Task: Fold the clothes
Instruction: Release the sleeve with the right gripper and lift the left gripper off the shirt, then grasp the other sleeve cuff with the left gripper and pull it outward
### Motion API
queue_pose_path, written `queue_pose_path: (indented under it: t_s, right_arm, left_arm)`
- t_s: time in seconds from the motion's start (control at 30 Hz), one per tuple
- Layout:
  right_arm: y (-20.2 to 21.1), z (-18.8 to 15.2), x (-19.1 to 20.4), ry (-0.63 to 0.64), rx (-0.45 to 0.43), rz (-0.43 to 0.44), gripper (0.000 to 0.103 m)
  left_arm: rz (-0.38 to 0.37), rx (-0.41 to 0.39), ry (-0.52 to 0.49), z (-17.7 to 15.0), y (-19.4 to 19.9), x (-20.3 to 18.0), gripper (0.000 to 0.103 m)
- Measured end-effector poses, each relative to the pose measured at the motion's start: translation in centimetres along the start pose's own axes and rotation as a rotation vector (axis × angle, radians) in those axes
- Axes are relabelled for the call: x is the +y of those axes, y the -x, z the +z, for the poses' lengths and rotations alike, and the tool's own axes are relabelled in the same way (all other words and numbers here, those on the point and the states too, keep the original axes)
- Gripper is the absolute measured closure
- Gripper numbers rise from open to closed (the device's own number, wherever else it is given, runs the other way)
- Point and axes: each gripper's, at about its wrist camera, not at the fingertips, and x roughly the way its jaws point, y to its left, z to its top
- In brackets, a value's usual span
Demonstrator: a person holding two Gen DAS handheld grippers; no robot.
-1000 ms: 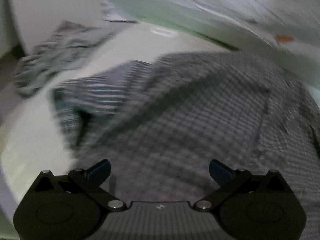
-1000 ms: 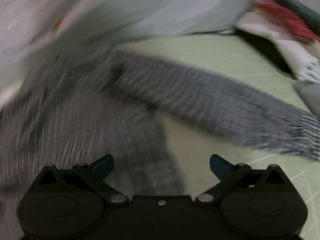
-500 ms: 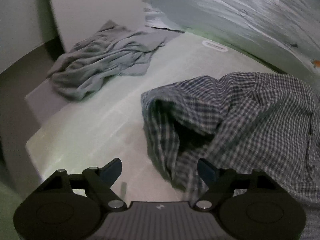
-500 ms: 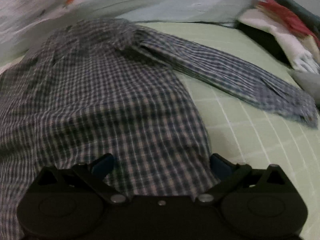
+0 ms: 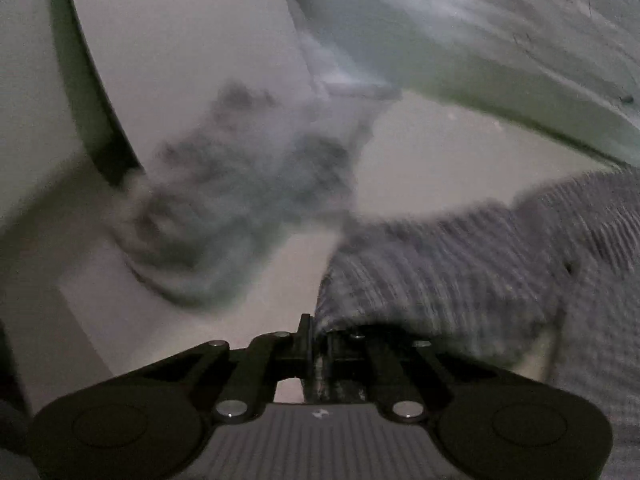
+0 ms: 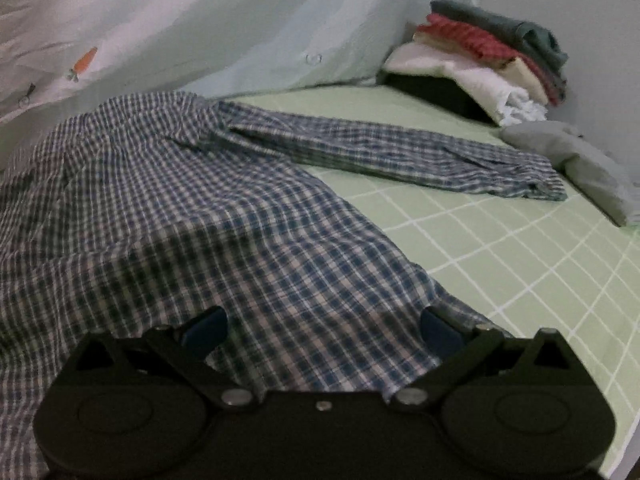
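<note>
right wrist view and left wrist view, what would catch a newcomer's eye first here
The blue checked shirt dominates, spread across the green gridded bed sheet with one sleeve stretched toward the right. Behind it, in the far right corner, sits a stack of folded clothes. In the blurred left wrist view, the left gripper is shut on an edge of the shirt, while the right gripper hangs open over the fabric.

Blue-and-white checked shirt (image 6: 224, 216), pale green white-gridded sheet (image 6: 500, 248), seemingly grey crumpled garment (image 5: 240, 200)
</note>
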Motion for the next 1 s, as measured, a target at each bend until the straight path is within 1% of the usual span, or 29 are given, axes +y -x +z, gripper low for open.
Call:
queue_pose_path:
  t_s: [0.03,0.1,0.13,0.17,0.23,0.27,0.3,0.33,0.37,0.43,0.47,0.5,0.53,0.57,0.6,0.63,0.67,0.73,0.83,0.87,0.93,1.0]
  right_arm:
    - [0.0,-0.2,0.0,0.000,-0.012,0.000,0.000]
    - [-0.1,-0.1,0.2,-0.001,-0.011,-0.001,0.000]
    - [-0.1,0.0,0.1,-0.001,-0.012,-0.001,0.000]
    - [-0.2,-0.1,0.1,-0.001,-0.012,-0.002,0.000]
    - [-0.1,-0.1,0.2,-0.003,-0.013,-0.003,0.000]
    - [-0.1,-0.2,0.2,-0.003,-0.013,-0.004,0.000]
    - [-0.1,-0.2,0.3,-0.004,-0.013,-0.005,0.000]
    - [-0.1,-0.2,0.3,-0.004,-0.013,-0.005,0.000]
    - [-0.1,-0.2,0.4,-0.005,-0.013,-0.007,0.000]
    - [0.0,-0.3,0.6,-0.008,-0.013,-0.011,0.000]
    - [0.1,-0.3,0.6,-0.008,-0.013,-0.011,0.000]
    - [0.1,-0.3,0.6,-0.008,-0.013,-0.011,0.000]
    - [0.1,-0.3,0.7,-0.009,-0.013,-0.011,0.000]
    - [0.1,-0.4,0.7,-0.009,-0.013,-0.011,0.000]
    - [0.2,-0.4,0.7,-0.009,-0.013,-0.012,0.000]
    - [0.2,-0.4,0.7,-0.010,-0.014,-0.012,0.000]
    - [0.2,-0.4,0.7,-0.010,-0.014,-0.012,0.000]
    - [0.2,-0.4,0.7,-0.010,-0.014,-0.011,0.000]
    - [0.2,-0.4,0.7,-0.009,-0.015,-0.012,0.000]
    - [0.2,-0.4,0.7,-0.010,-0.015,-0.013,0.000]
    - [0.2,-0.4,0.7,-0.010,-0.015,-0.014,0.000]
    - [0.2,-0.4,0.8,-0.010,-0.015,-0.015,0.000]
  left_arm:
    - [0.022,-0.053,-0.032,0.5,0.8,0.1,0.096]
    - [0.058,-0.159,-0.105,1.5,2.5,-0.2,0.096]
    - [0.057,-0.208,-0.147,1.8,3.4,-0.7,0.096]
    - [0.038,-0.241,-0.200,1.9,4.0,-1.7,0.096]
    - [-0.022,-0.262,-0.312,1.0,4.5,-4.2,0.095]
    - [-0.054,-0.270,-0.369,0.4,4.6,-5.6,0.091]
    - [-0.099,-0.243,-0.409,-0.4,4.4,-6.8,0.091]
    - [-0.151,-0.194,-0.437,-1.5,3.8,-8.0,0.090]
    - [-0.203,-0.145,-0.466,-2.5,3.3,-9.1,0.085]
    - [-0.308,-0.045,-0.522,-4.6,2.2,-11.4,0.080]
    - [-0.338,-0.003,-0.528,-5.4,1.8,-12.0,0.080]
    - [-0.347,0.012,-0.513,-5.8,1.9,-11.9,0.079]
    - [-0.355,0.010,-0.487,-5.8,2.2,-11.5,0.074]
    - [-0.365,0.005,-0.456,-5.7,2.5,-10.8,0.065]
    - [-0.381,0.004,-0.409,-5.3,2.7,-9.9,0.061]
    - [-0.399,0.003,-0.338,-4.9,3.0,-8.7,0.055]
    - [-0.414,0.001,-0.259,-4.4,3.2,-7.4,0.052]
    - [-0.436,-0.002,-0.106,-3.7,3.6,-4.8,0.052]
    - [-0.392,0.011,0.049,-3.3,3.0,-2.2,0.052]
    - [-0.366,0.024,0.079,-3.2,2.5,-1.7,0.052]
    - [-0.320,0.056,0.091,-2.8,1.2,-1.4,0.052]
    - [-0.319,0.080,0.107,-2.7,0.1,-1.3,0.052]
